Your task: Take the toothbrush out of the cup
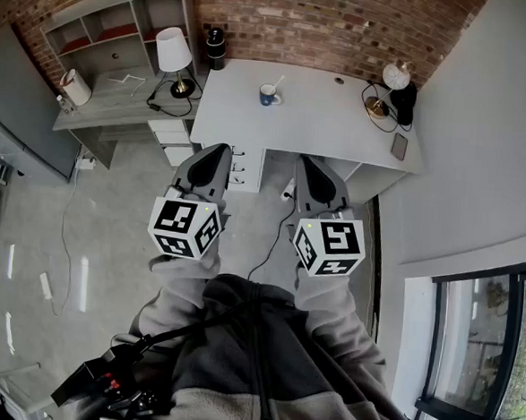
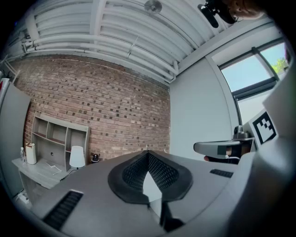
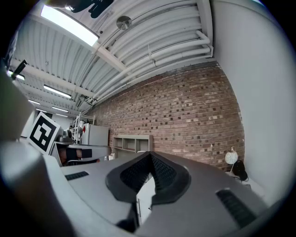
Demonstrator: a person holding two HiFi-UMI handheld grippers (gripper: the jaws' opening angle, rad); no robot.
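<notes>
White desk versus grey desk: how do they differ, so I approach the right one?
The white desk holds the blue cup with the toothbrush; the grey desk does not. The grey desk carries a shelf unit and a shaded lamp; the white desk has no shelves. Both stand against the brick wall.

Desk (image 1: 314, 118) mostly open
Cup (image 1: 268, 95) at 12 stands alone; phone (image 1: 399, 146) at 1, black bottle (image 1: 216, 49) at 11.

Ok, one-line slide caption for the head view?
Left gripper and right gripper, shut and empty, short of the white desk; toothbrush in the blue cup.
</notes>
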